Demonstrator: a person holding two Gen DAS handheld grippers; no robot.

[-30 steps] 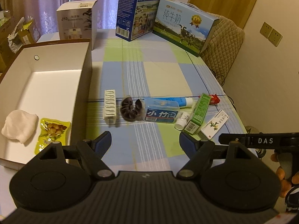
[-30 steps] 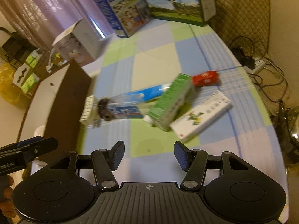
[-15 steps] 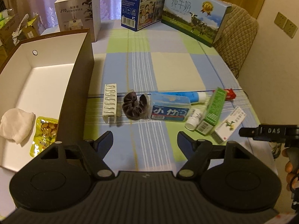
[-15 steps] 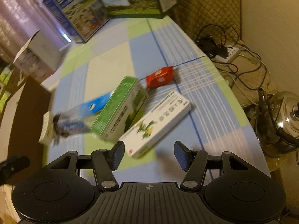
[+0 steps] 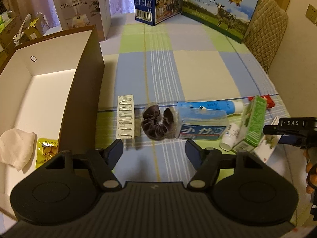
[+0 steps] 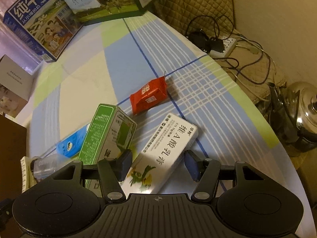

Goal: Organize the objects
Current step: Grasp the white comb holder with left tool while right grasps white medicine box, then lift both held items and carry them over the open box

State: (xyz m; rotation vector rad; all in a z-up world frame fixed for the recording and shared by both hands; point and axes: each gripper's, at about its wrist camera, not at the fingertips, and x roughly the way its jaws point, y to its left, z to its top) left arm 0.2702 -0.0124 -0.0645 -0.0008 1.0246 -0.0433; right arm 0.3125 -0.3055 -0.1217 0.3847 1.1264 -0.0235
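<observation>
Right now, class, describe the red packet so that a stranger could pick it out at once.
Start at the checked tablecloth and find the row of small items along its near edge. At the row's wall end, just beyond the green box and white box, lies the red packet, the only red thing there.

A white medicine box (image 6: 168, 148) lies flat beside an upright-edged green box (image 6: 107, 136) and red packet (image 6: 149, 97).
</observation>
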